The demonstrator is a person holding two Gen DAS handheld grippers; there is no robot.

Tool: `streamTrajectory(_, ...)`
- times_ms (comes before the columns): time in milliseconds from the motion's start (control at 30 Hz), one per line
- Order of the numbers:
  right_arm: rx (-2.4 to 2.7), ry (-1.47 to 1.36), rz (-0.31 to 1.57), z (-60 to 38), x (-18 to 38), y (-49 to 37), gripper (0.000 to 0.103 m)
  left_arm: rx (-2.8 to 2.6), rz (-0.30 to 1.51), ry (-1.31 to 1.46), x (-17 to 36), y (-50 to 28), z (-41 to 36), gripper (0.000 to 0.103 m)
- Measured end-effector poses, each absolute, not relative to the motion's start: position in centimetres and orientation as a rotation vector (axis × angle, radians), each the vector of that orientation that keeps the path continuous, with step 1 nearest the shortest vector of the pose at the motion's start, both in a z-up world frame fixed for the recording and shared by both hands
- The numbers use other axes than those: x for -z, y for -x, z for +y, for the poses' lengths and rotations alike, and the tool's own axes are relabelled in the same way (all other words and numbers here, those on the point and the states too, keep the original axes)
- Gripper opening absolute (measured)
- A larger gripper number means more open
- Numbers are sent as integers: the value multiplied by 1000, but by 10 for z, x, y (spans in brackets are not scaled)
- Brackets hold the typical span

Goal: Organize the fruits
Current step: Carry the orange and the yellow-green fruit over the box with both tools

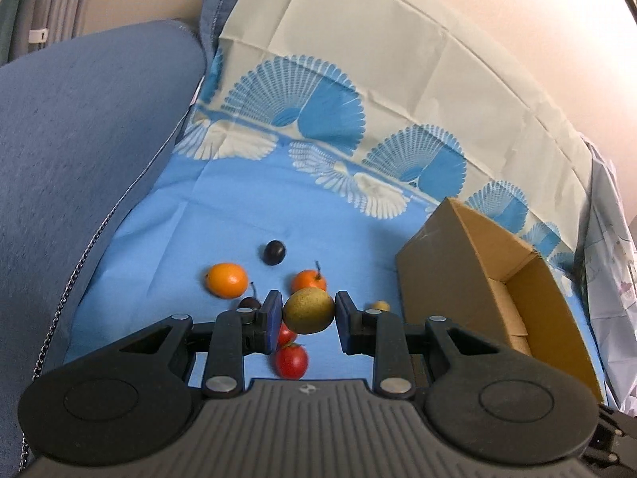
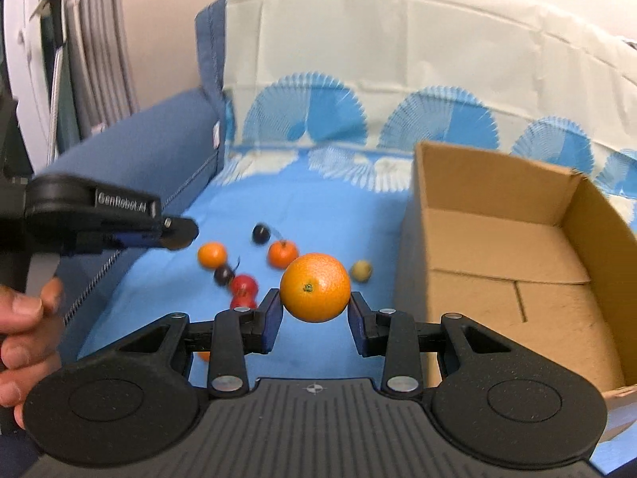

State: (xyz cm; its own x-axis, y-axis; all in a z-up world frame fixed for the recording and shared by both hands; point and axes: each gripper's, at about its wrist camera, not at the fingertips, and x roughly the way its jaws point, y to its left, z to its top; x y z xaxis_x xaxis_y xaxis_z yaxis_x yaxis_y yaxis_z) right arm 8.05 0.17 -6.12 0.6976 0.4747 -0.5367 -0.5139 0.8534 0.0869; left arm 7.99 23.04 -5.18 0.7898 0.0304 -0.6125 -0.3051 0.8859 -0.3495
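My left gripper (image 1: 308, 312) is shut on a yellow-green pear (image 1: 309, 310) and holds it above the blue cloth (image 1: 223, 215). My right gripper (image 2: 315, 298) is shut on a large orange (image 2: 315, 286), held above the cloth left of the open cardboard box (image 2: 509, 247). On the cloth lie an orange (image 1: 226, 279), a stemmed tangerine (image 1: 308, 281), a dark plum (image 1: 274, 252), a dark cherry (image 1: 250, 302), red fruits (image 1: 292, 360) and a small yellow fruit (image 2: 361, 270). The left gripper also shows at the left of the right wrist view (image 2: 175, 233).
The box (image 1: 497, 290) stands on the right of the cloth, empty as far as I see. A blue sofa arm (image 1: 79, 159) rises on the left with a chain (image 1: 75, 279) along its edge. A patterned cover drapes the backrest (image 1: 398, 59). A hand (image 2: 20, 318) grips the left tool.
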Motion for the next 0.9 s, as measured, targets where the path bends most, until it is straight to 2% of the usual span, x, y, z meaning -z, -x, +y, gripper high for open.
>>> streamTrajectory(400, -492, -14, 506, -48, 35, -86, 37, -164, 622, 447, 32, -90, 214, 32)
streamTrajectory(900, -358, -90, 434, -128, 5, -139, 37, -114, 645, 427, 40, -109, 184, 32)
